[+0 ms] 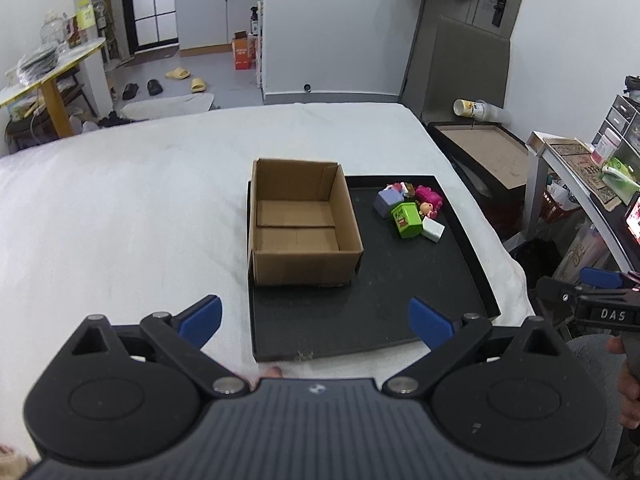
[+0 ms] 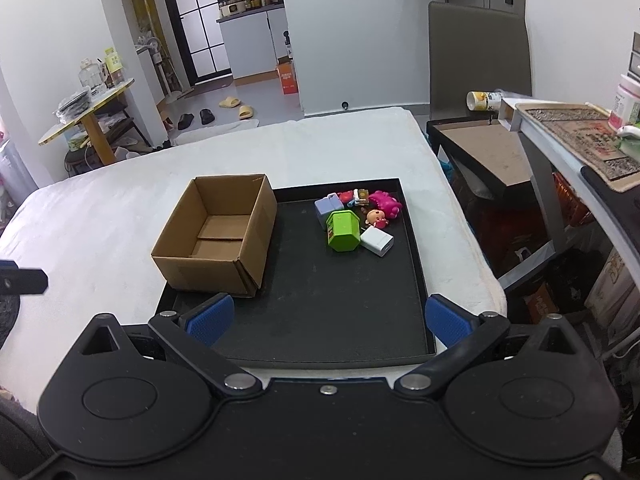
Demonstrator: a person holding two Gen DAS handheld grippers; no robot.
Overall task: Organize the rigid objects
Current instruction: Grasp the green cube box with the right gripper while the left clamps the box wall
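An empty open cardboard box [image 1: 300, 228] [image 2: 220, 236] stands on the left part of a black tray [image 1: 360, 320] [image 2: 340, 300] on a white bed. Small toys lie piled at the tray's far right: a green block [image 1: 406, 221] [image 2: 343, 230], a lilac block [image 1: 387, 203] [image 2: 327, 208], a white block [image 1: 433, 230] [image 2: 377, 241], a pink toy [image 1: 429, 195] [image 2: 385, 201] and a small doll [image 2: 377, 218]. My left gripper [image 1: 316, 322] is open and empty over the tray's near edge. My right gripper [image 2: 328, 322] is open and empty, also at the near edge.
The white bed [image 1: 120, 208] spreads left of the tray. At the right stand a low black box with a cardboard sheet [image 2: 488, 156] and a grey shelf [image 2: 560, 152]. The right gripper's tool shows at the left wrist view's right edge [image 1: 600, 304].
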